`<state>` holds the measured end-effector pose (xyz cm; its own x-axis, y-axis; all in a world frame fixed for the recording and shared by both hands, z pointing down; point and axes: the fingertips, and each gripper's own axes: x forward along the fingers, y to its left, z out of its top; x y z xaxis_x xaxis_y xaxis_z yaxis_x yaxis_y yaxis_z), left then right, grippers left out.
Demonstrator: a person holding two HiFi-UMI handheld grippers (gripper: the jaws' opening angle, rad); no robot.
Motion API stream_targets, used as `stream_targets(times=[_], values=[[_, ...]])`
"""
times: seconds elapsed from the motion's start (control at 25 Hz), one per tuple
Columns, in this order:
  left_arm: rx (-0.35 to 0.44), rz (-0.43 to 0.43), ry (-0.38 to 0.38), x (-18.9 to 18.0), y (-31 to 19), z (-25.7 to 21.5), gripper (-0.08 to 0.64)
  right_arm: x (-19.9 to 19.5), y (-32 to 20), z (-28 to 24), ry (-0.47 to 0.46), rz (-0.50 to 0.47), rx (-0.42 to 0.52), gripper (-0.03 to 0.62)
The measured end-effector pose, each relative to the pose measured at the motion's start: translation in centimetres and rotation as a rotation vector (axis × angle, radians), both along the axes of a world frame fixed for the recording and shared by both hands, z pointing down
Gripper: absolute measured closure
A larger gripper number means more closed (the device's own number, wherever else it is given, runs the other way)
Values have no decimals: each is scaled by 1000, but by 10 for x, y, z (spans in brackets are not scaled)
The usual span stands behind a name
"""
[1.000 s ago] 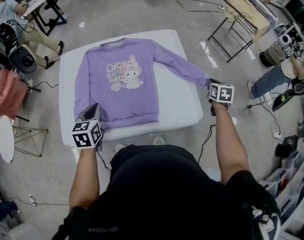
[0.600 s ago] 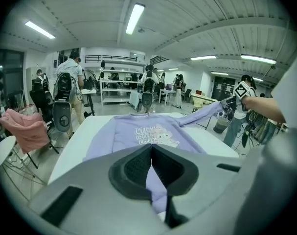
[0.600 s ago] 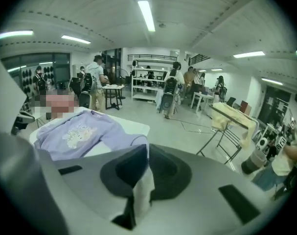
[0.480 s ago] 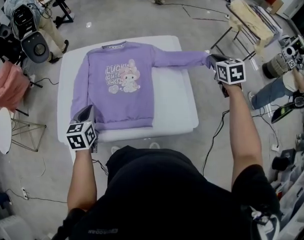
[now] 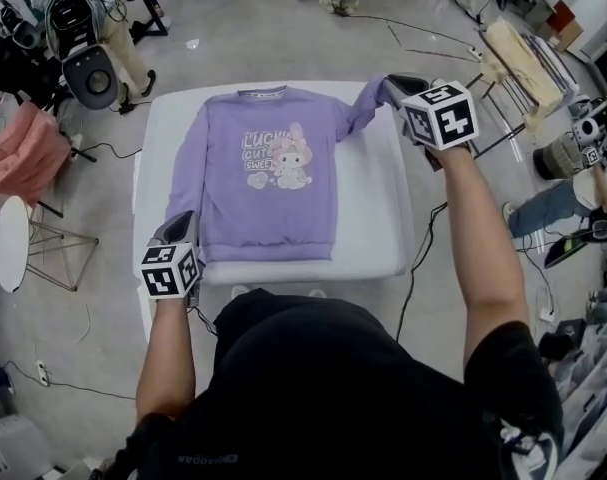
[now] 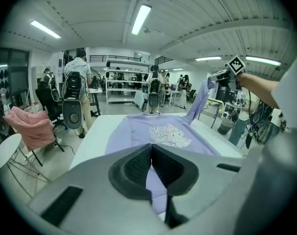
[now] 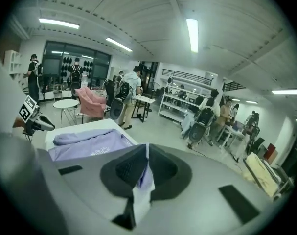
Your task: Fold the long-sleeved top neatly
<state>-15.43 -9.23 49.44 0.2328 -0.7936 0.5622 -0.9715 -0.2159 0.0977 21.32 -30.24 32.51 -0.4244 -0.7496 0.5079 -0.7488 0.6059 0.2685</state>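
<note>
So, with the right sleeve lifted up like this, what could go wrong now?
The right gripper pinches only a small bit of the sleeve, so it might slip out in the air. The raised sleeve could also tug the shoulder and wrinkle the top, which lies flat on the table; the left gripper grips only its near corner.

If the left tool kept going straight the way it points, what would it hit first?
Most likely the purple top itself. The left tool is shut on its near edge and points slightly down across the cloth spread on the white table, so it would plough into that first.
</note>
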Motion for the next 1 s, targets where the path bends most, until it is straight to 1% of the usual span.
stream_targets(times=[0.12, 0.24, 0.4, 0.52, 0.72, 0.88, 1.0], values=[[-5, -27, 5, -29, -4, 2, 554, -64, -11, -1, 65, -86, 1, 571], [-12, -41, 2, -55, -4, 6, 554, -129, -21, 11, 141, -172, -12, 571], [-38, -60, -2, -91, 1, 17, 554, -207, -26, 43, 241, -264, -59, 571], [-57, -74, 1, -116, 4, 24, 554, -254, -33, 76, 294, -301, -110, 570], [-109, -76, 4, -145, 11, 40, 554, -310, -52, 139, 317, -305, -177, 569], [-153, -64, 2, -155, 28, 55, 554, -329, -58, 201, 352, -279, -295, 569], [-181, -61, -3, -160, 42, 61, 554, -332, -61, 235, 354, -211, -363, 569]])
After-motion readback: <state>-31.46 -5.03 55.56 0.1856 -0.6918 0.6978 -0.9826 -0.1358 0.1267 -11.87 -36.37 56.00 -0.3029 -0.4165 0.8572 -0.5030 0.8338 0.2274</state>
